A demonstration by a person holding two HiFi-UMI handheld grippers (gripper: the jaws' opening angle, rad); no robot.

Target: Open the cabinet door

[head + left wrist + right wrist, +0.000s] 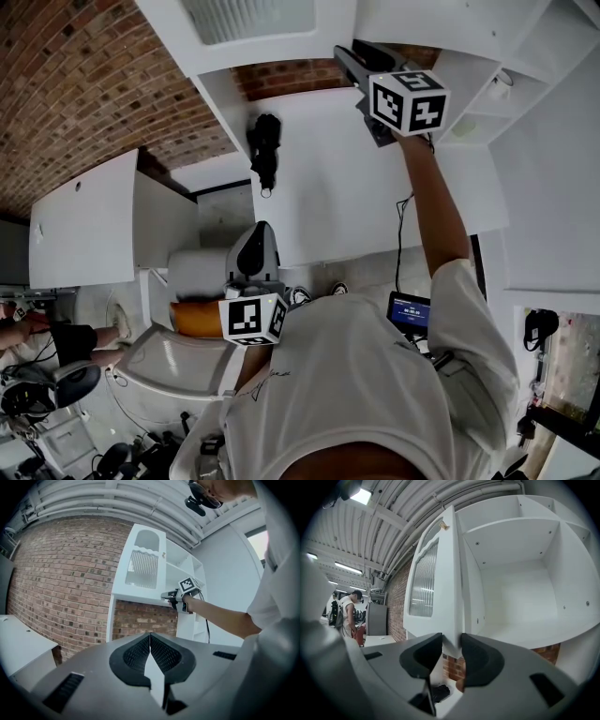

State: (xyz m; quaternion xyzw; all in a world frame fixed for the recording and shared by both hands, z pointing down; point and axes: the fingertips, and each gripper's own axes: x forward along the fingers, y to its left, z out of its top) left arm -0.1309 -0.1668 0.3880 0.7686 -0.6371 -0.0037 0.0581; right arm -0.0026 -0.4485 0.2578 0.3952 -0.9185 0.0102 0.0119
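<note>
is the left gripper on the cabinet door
No, the left gripper has its jaws together on nothing; the right gripper grips the cabinet door.

Left gripper [150, 638]: held low in front of the torso, pointing level; jaws closed together with nothing between them.
Right gripper [451, 645]: raised on the outstretched right arm [439, 216], pointing level; pads pressed on either face of the cabinet door [438, 573] at its lower edge.
</note>
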